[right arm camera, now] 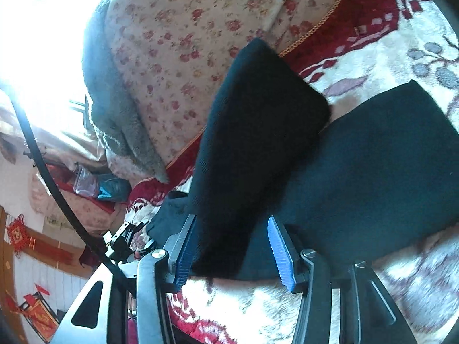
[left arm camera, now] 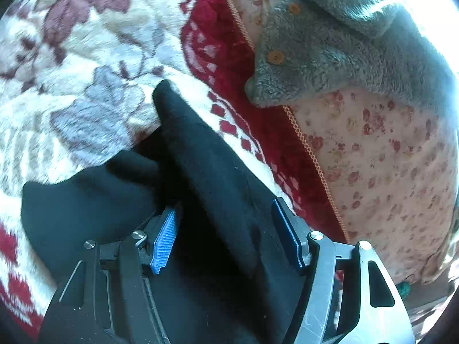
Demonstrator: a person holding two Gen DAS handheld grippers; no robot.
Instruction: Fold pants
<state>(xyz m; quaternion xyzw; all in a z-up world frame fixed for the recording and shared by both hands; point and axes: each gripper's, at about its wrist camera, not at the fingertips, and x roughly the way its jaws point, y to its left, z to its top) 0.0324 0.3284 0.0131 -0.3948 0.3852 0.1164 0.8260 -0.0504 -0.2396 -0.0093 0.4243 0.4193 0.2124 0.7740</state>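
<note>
With the black pants (left arm camera: 206, 172) lying on the floral blanket (left arm camera: 86, 57), both my left tool (left arm camera: 226, 238) and right tool (right arm camera: 232, 249) stand spread astride cloth; I should pinch matching edges, lifting evenly.

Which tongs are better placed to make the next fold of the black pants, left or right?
Probably the right tongs: they stand open around a raised flap of the black pants. The left tongs, also open, have only bunched cloth between them.

A home bedroom: plush floral blanket (left arm camera: 86, 66), flowered quilt (right arm camera: 178, 57), wall ornaments (right arm camera: 18, 236).
</note>
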